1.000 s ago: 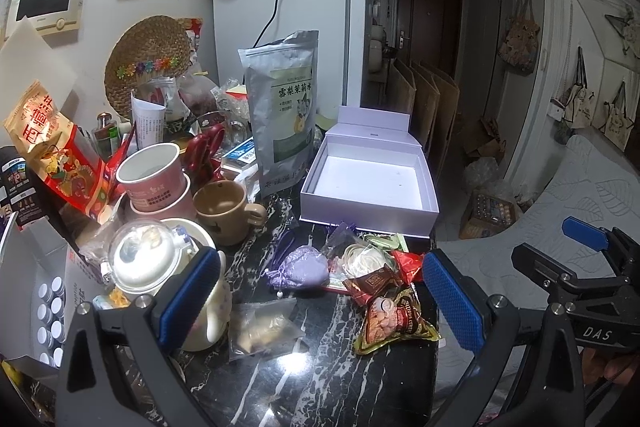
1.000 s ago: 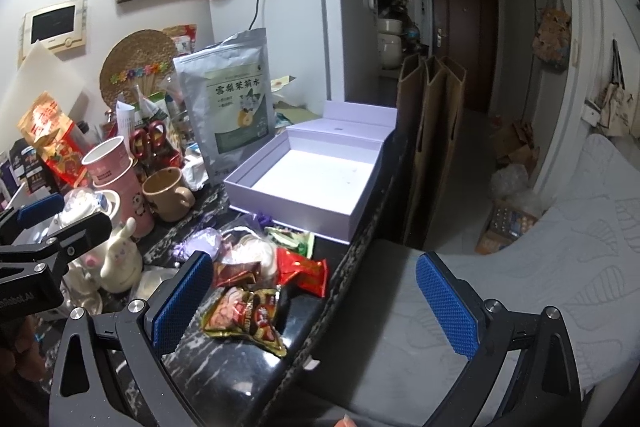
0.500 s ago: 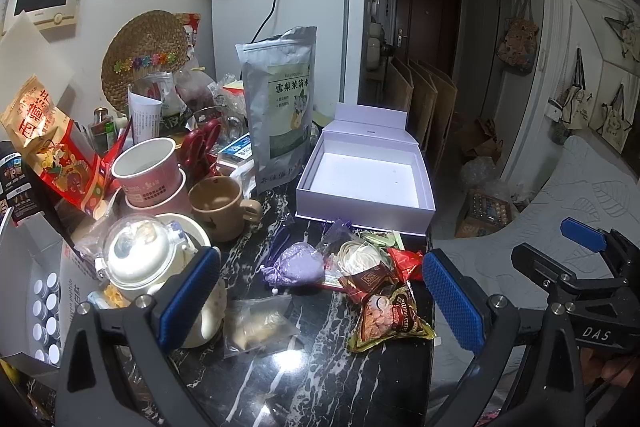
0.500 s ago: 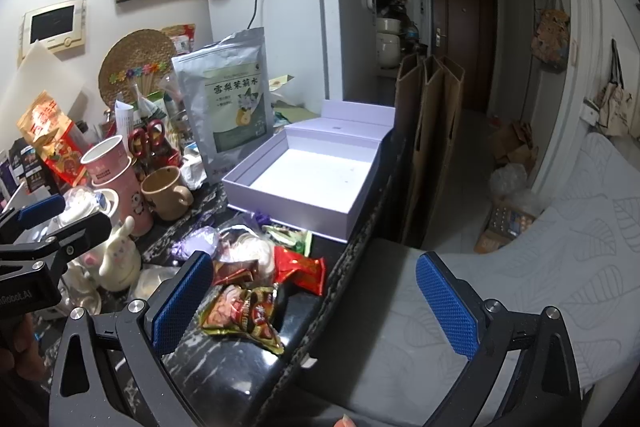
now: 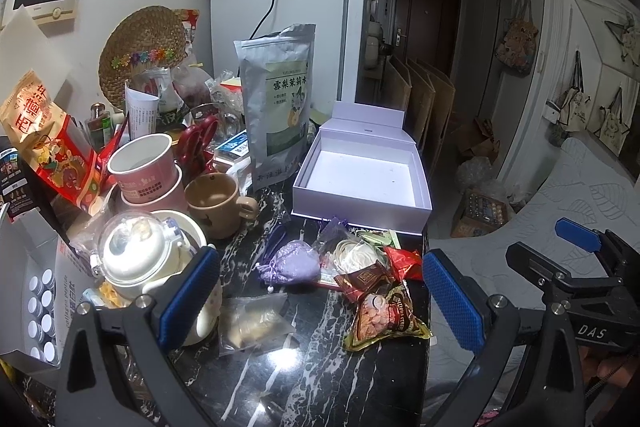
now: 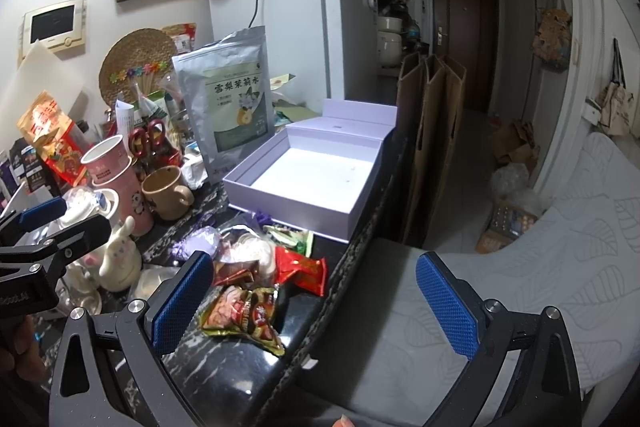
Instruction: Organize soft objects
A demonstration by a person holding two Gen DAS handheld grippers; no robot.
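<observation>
Both tongs are spread wide and grip nothing: the left tongs (image 5: 320, 295) hang over the dark marble tabletop (image 5: 320, 379), the right tongs (image 6: 316, 295) over its edge. The soft things lie heaped before the open white box (image 5: 362, 183) (it holds nothing): a purple pouch (image 5: 292, 261), a snack packet (image 5: 384, 319) and a red wrapper (image 6: 302, 271).
</observation>
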